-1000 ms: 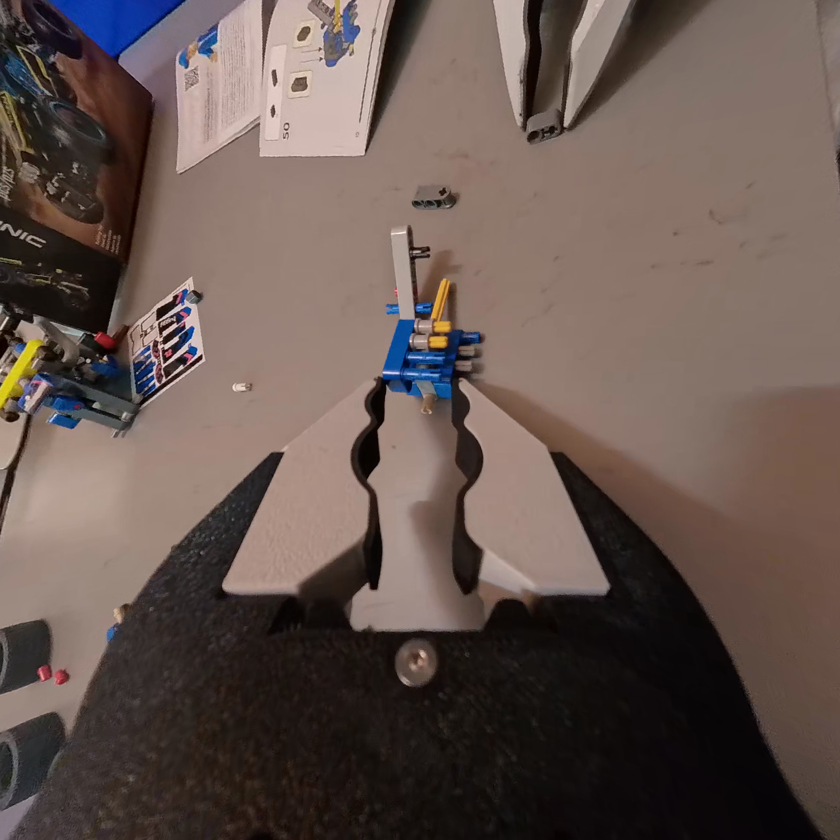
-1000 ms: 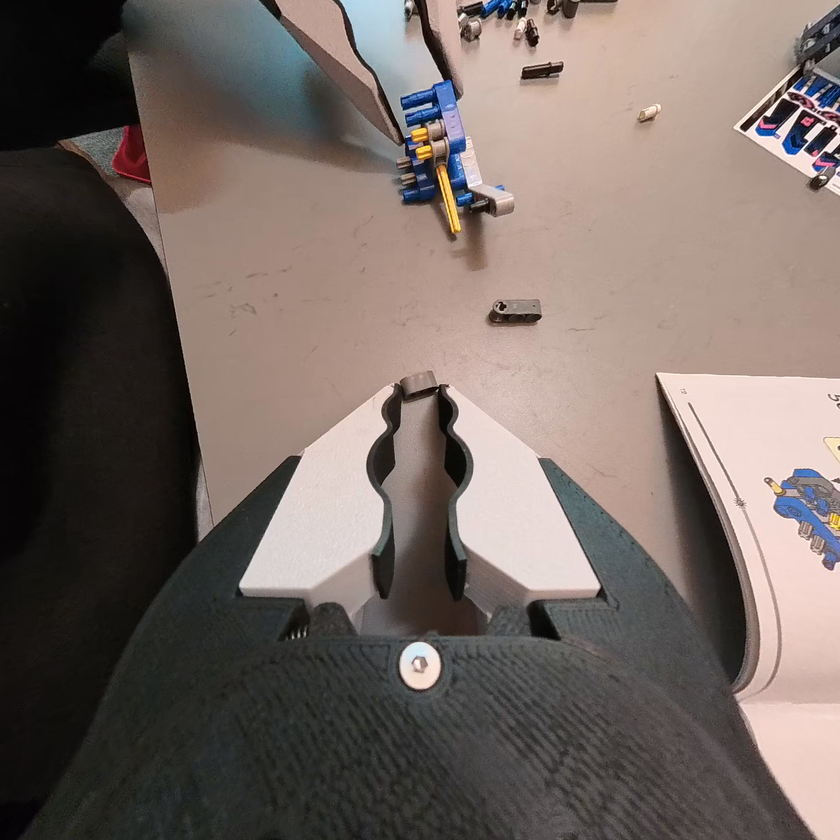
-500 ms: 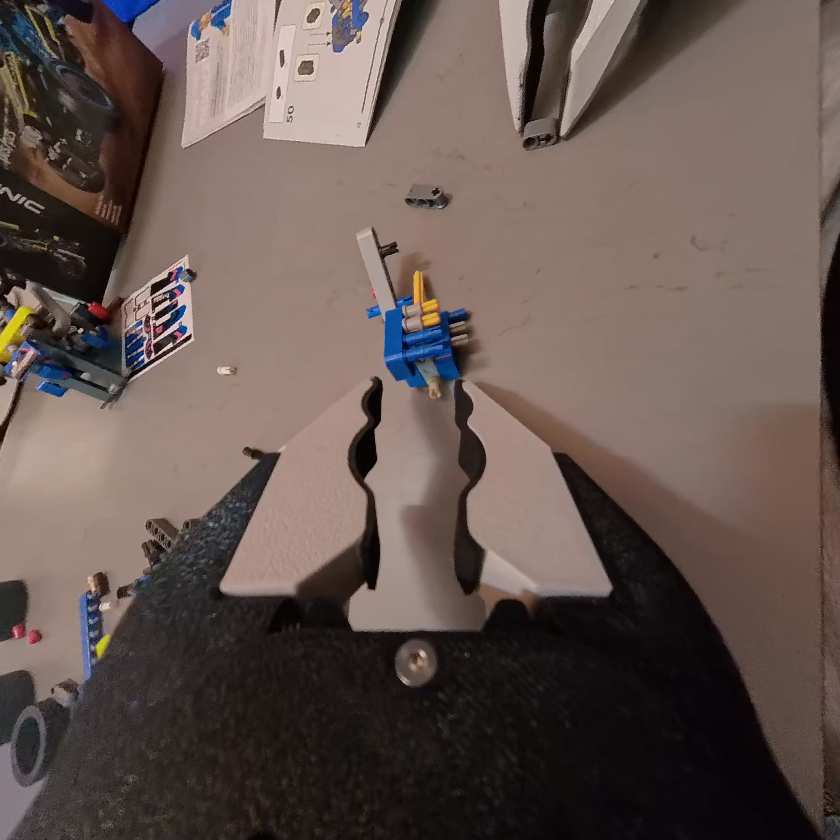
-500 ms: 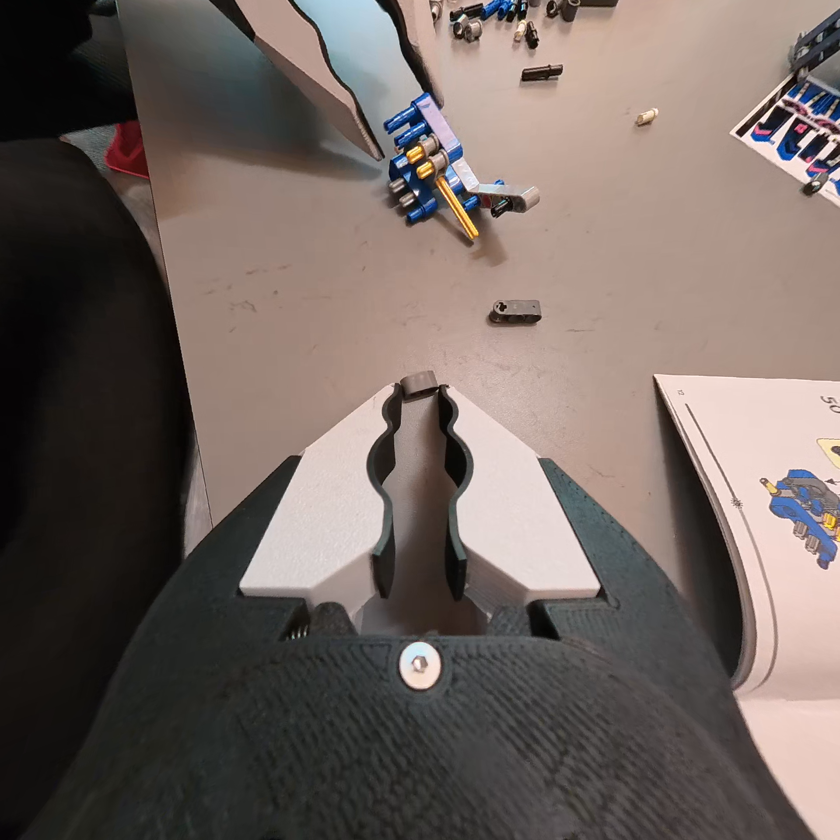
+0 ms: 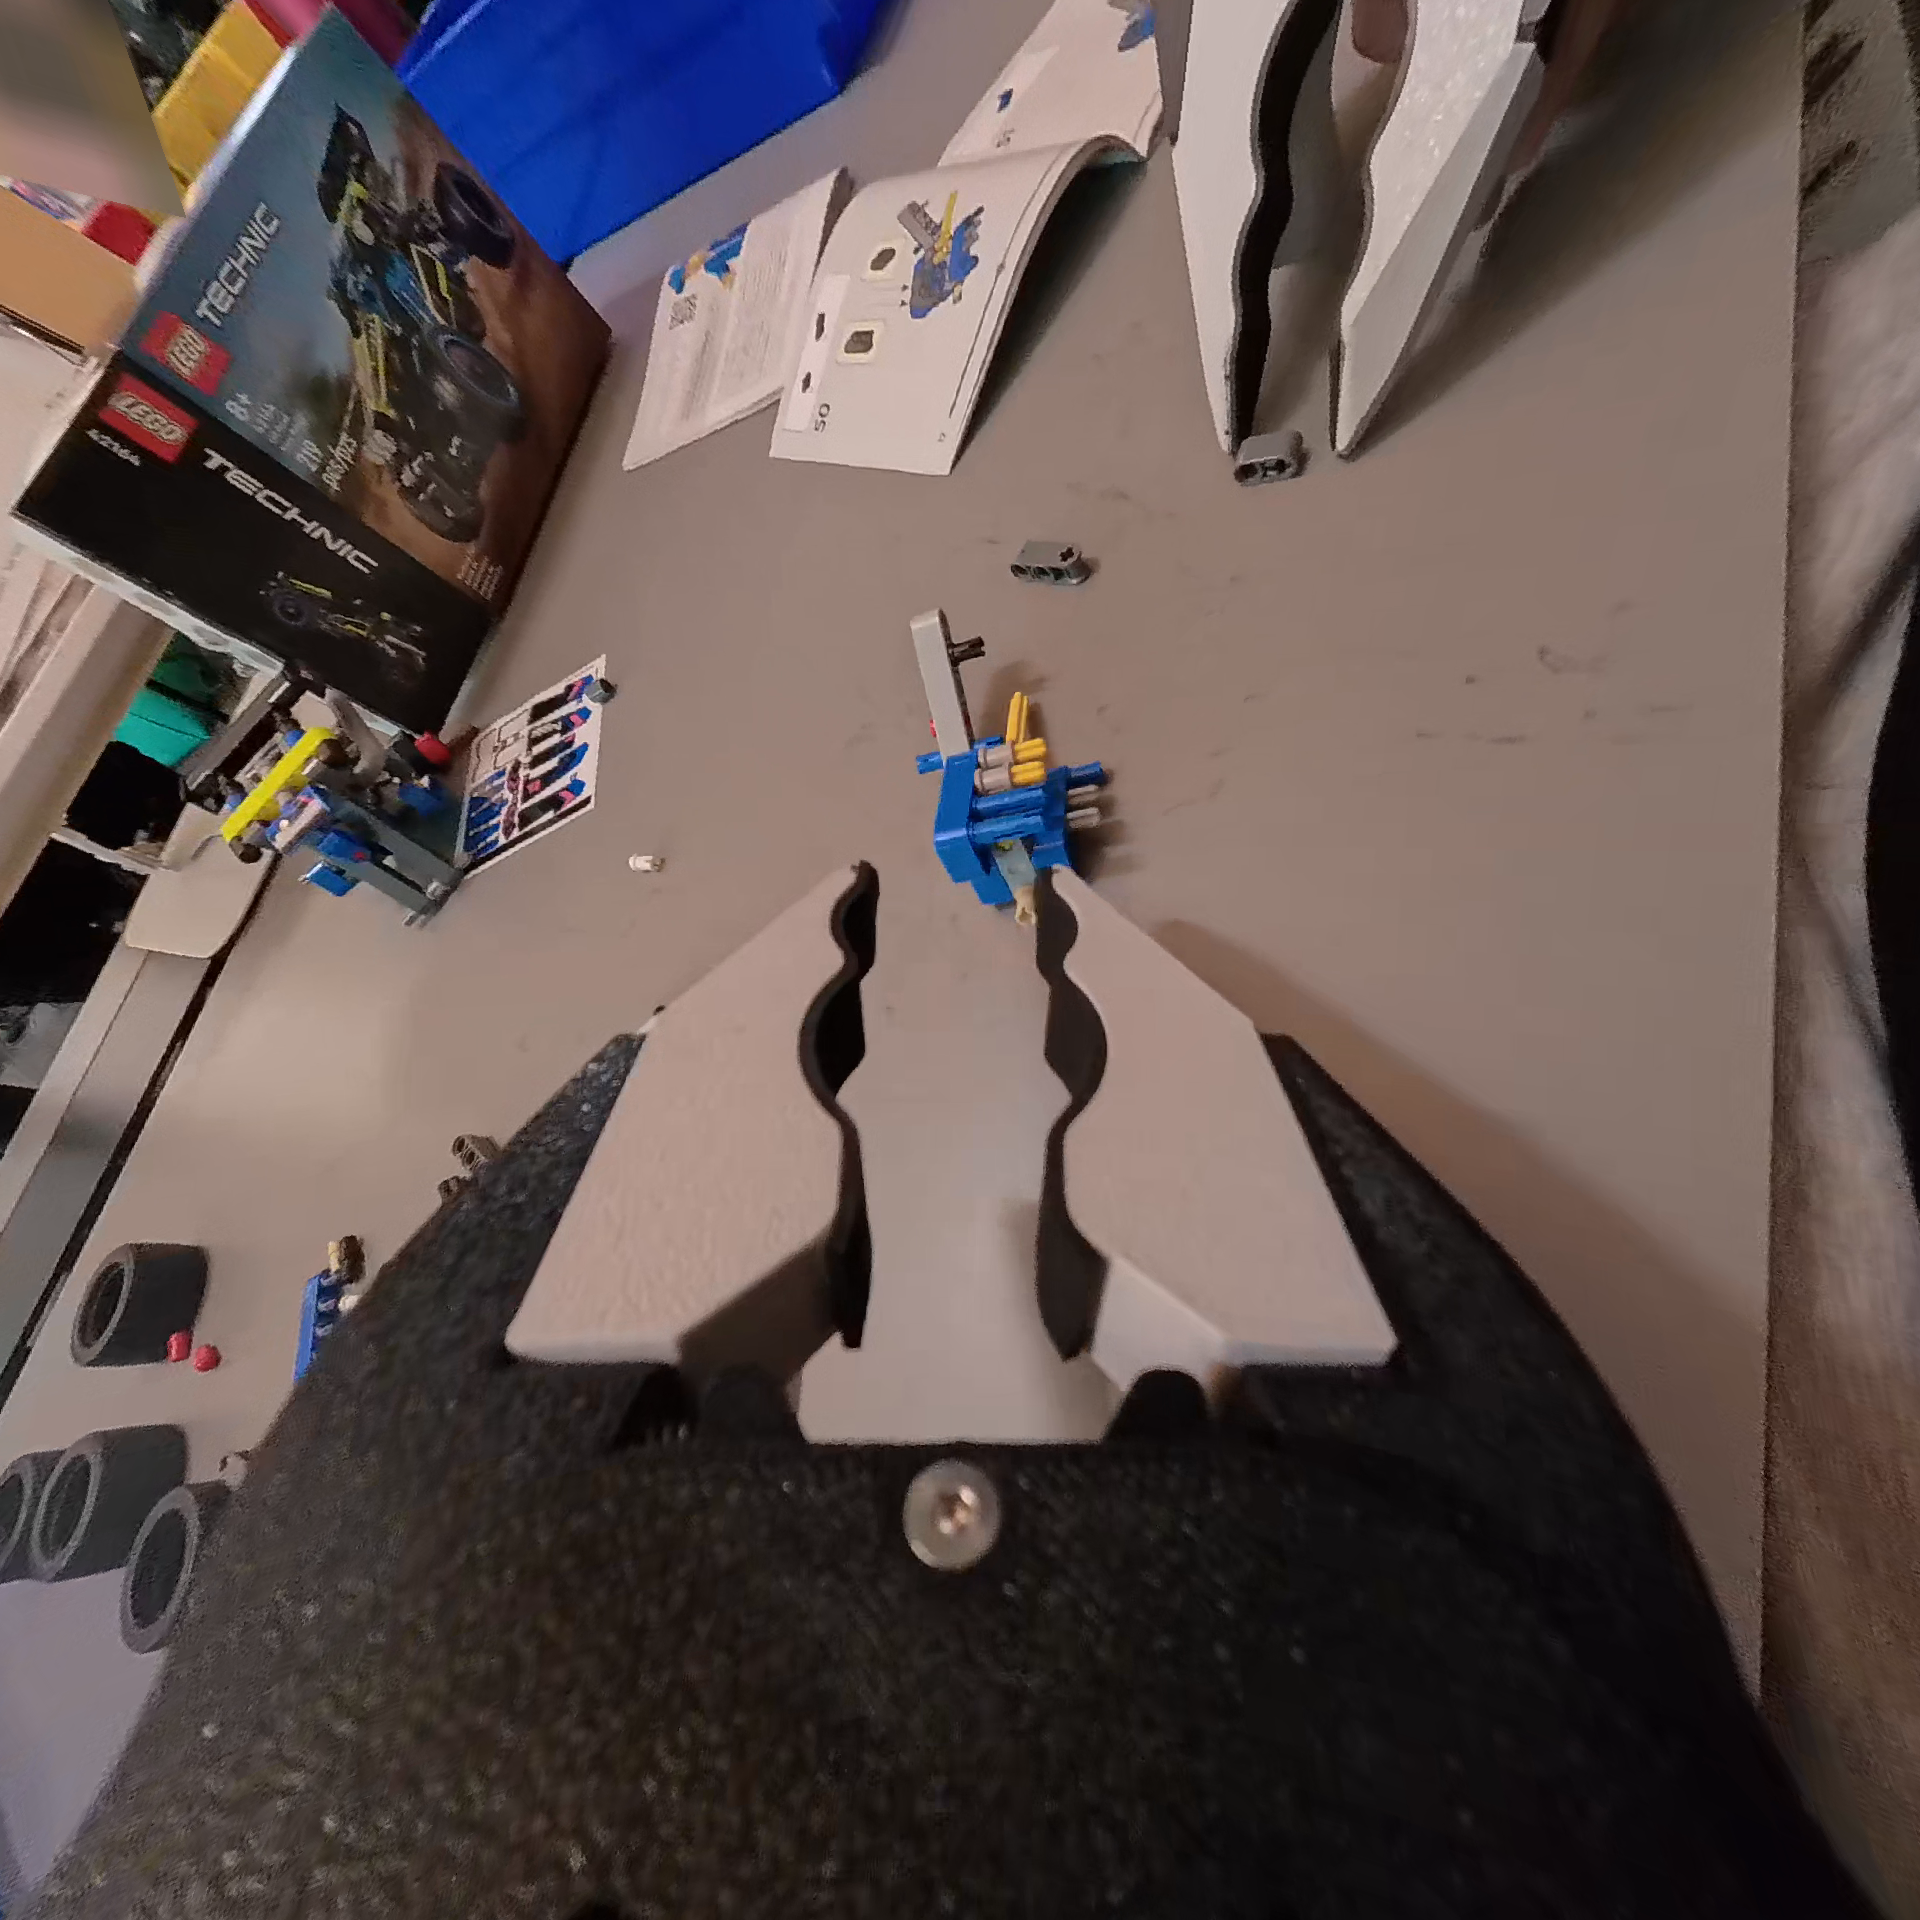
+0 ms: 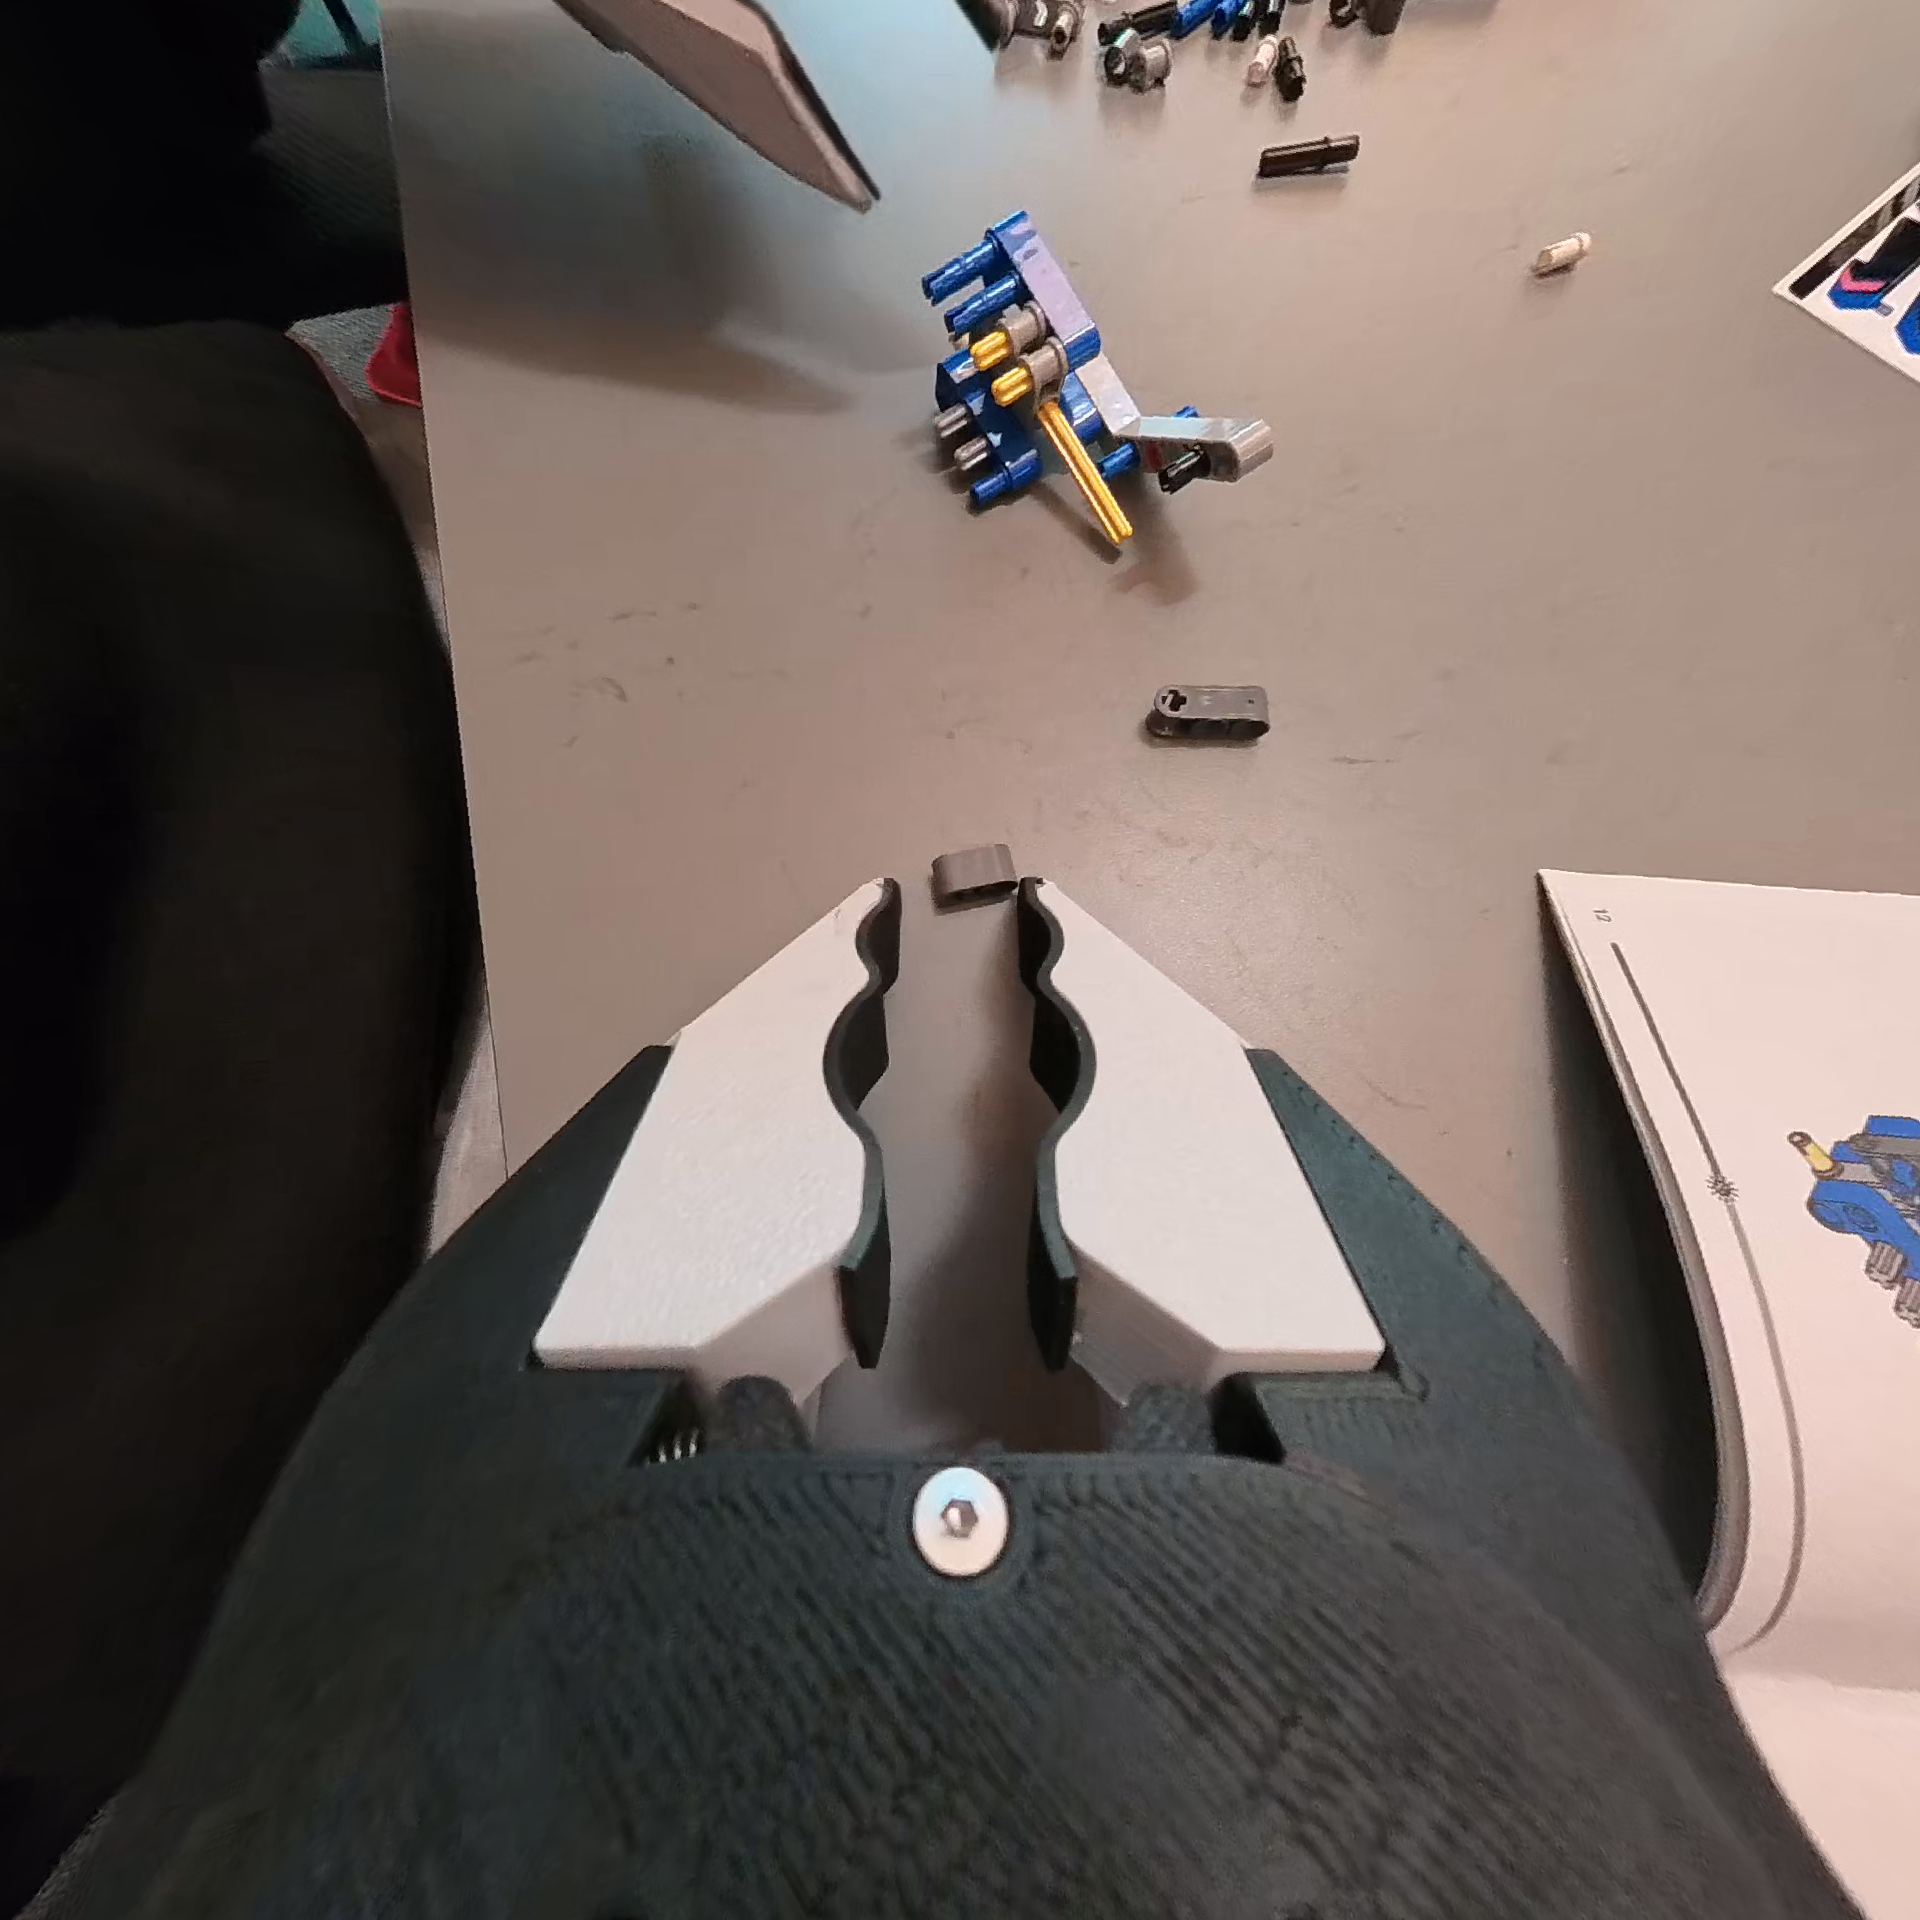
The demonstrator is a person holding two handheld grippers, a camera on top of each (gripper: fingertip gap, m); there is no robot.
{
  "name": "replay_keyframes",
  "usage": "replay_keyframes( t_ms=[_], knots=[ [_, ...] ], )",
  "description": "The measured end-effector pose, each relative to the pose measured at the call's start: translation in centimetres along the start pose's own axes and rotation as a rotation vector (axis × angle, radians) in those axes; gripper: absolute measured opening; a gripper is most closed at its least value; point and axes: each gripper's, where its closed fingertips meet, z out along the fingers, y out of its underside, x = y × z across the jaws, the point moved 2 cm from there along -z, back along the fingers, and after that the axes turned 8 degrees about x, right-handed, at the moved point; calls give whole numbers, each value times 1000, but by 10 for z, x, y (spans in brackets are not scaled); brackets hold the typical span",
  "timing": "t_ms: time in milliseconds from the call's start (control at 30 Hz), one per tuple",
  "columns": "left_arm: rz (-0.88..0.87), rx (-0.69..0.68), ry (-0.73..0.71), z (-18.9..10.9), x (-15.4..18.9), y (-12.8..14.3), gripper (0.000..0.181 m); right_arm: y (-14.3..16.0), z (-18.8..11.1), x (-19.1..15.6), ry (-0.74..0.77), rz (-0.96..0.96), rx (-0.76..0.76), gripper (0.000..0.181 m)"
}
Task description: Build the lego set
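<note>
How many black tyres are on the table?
4 tyres: one alone by the table's left edge, three bunched nearer the camera. More may hide behind the left gripper.

Matt scuffed grey table (image 6: 727,675), glossy plastic blue assembly (image 6: 1013,384), smooth paper booklet (image 6: 1766,1195), rough-textured claw housing.

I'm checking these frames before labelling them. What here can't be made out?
- Right wrist view: the small grey piece sits at the right gripper tips; contact unclear.
- Right wrist view: the loose parts are cut by the top edge.
- Left wrist view: the blue assembly underside faces the table.
</note>
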Motion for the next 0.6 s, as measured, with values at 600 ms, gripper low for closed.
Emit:
replay_keyframes(
  t_ms=[600],
  knots=[
    [14,102,-182,5,-14,0,18,-1,2,5,13,-31,-2,16]
  ],
)
